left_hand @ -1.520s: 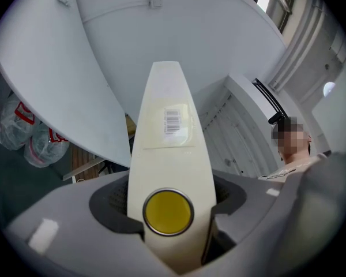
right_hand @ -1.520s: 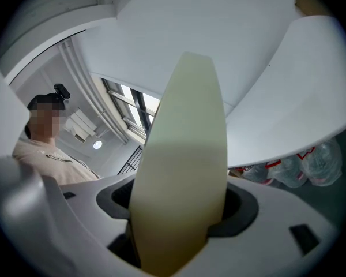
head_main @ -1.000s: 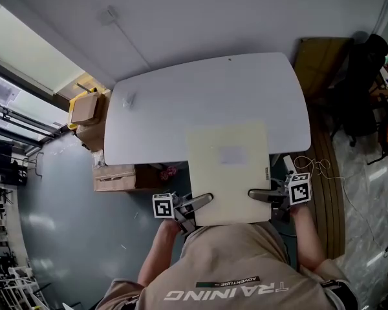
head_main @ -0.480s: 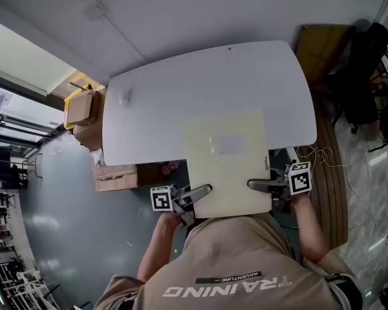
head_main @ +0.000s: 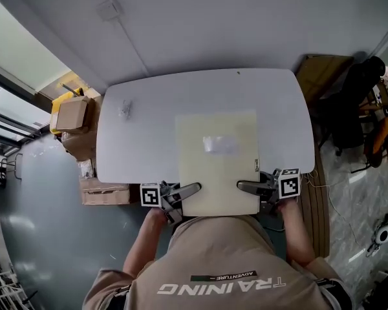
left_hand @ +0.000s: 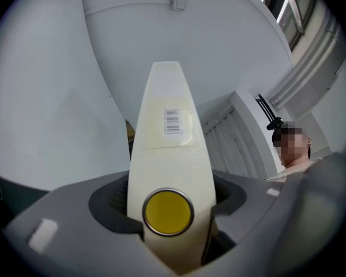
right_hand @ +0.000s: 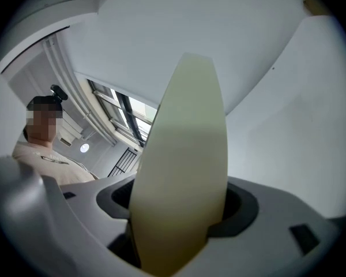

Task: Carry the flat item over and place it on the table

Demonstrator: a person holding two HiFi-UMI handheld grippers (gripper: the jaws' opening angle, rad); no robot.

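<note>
A flat cream board [head_main: 216, 166] with a clear label [head_main: 220, 144] on top lies level over the near half of the white table [head_main: 142, 128]. Its near end sticks out past the table's front edge. My left gripper [head_main: 189, 189] is shut on the board's near left edge and my right gripper [head_main: 246, 186] on its near right edge. In the left gripper view the board [left_hand: 168, 149] runs edge-on between the jaws, with a barcode label [left_hand: 172, 120] and a yellow disc [left_hand: 168, 211]. In the right gripper view the board [right_hand: 184, 172] fills the gap between the jaws.
Cardboard boxes [head_main: 71, 113] stand on the floor left of the table, another box [head_main: 103, 192] under its left front corner. A small white object [head_main: 125, 110] lies on the table's far left. A wooden panel [head_main: 320, 76] and dark chairs [head_main: 355, 102] stand at the right.
Both grippers have carried the board forward, so more of it now overlies the table. The person has stepped closer to the table's front edge.
</note>
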